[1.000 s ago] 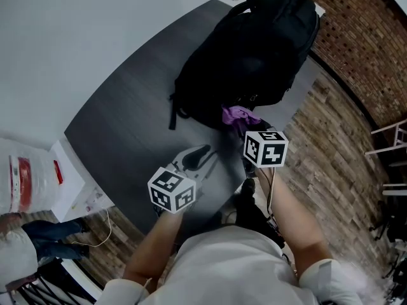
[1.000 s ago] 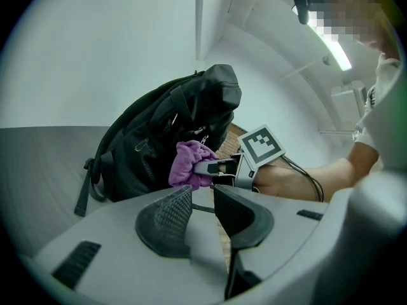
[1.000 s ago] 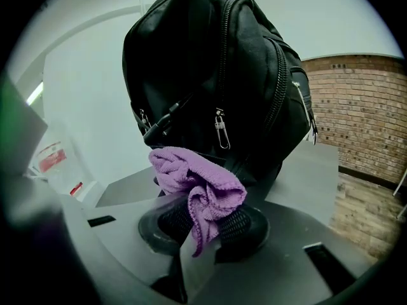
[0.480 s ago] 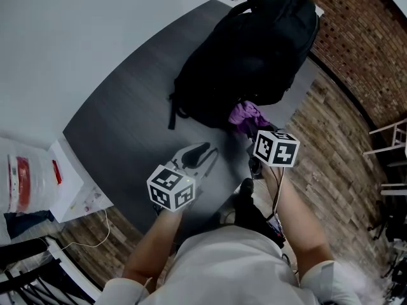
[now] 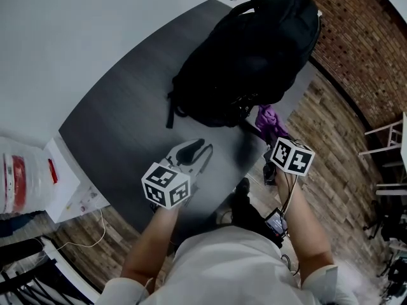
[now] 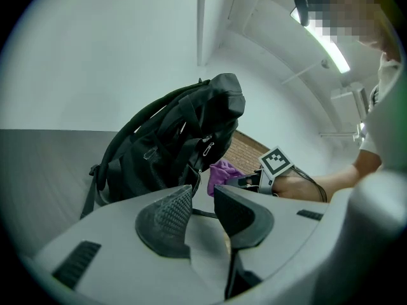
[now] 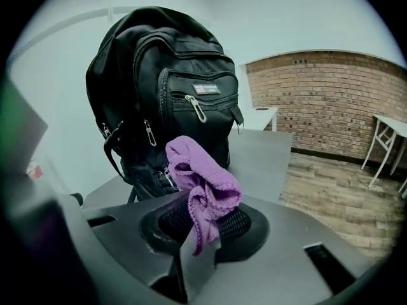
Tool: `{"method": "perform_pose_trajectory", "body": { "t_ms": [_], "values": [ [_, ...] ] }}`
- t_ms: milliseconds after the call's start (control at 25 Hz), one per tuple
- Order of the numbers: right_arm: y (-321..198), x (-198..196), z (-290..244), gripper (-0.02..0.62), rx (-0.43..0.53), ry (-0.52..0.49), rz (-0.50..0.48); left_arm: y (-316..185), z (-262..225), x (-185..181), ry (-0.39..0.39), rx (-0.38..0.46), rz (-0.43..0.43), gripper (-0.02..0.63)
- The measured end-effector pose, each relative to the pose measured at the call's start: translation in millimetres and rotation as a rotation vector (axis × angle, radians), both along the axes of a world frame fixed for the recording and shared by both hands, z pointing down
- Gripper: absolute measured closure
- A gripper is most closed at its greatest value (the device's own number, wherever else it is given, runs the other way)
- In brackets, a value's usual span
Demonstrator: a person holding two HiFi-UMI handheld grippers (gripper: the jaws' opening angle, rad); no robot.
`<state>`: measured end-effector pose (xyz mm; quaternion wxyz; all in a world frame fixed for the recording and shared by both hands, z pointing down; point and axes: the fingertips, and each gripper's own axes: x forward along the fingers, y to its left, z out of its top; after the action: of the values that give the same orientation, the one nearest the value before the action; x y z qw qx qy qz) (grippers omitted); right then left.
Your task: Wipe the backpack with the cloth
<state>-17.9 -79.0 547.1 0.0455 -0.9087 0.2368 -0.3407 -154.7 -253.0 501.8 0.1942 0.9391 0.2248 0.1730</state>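
1. Fingers first: on my right gripper the two mesh pads are pinched on the purple cloth, which bunches up above them. On my left gripper the fingers stand spread, with nothing between them.
2. Beyond the dark grey table, I see a plank floor running to a brick wall on the right.
3. On the table's far right part sits the black backpack. In the right gripper view it rises upright, its front pockets facing me, and one strap trails onto the tabletop at its left.
4. From the head view, the right gripper is at the table's right edge, just beside the backpack's lower right corner. Its marker cube hangs over the floor.
5. My left gripper is over the near part of the table, well apart from the backpack, pointing toward it.
6. At the backpack's base, the cloth is close against the lower front pocket. I cannot tell whether it touches the fabric.
7. On the front pocket a silver zipper pull hangs down above the cloth.
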Motion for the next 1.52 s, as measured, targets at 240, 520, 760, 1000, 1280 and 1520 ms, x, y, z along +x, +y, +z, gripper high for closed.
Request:
{"method": "perform_pose_trajectory", "body": {
  "t_ms": [240, 520, 760, 1000, 1280, 1520],
  "values": [
    [-14, -31, 13, 0.514, -0.014, -0.04, -0.049, -15, 3, -3, 0.003, -0.009, -0.021, 0.517],
    [-106, -80, 27, 0.514, 0.016, -0.09, -0.251, -48, 5, -17, -0.001, -0.01, -0.075, 0.517],
    [-195, -102, 18, 0.514, 0.062, -0.071, -0.411, -82, 13, -36, -0.021, -0.009, -0.134, 0.517],
    [-261, -87, 4, 0.514, 0.101, -0.009, -0.475, -101, 17, -45, -0.033, -0.001, -0.166, 0.517],
    [-278, -60, 15, 0.514, 0.064, 0.021, -0.44, -103, 22, -45, -0.049, 0.006, -0.16, 0.517],
    [-235, -43, 32, 0.514, 0.038, 0.003, -0.347, -85, 26, -35, -0.059, 0.002, -0.121, 0.517]
  ]
}}
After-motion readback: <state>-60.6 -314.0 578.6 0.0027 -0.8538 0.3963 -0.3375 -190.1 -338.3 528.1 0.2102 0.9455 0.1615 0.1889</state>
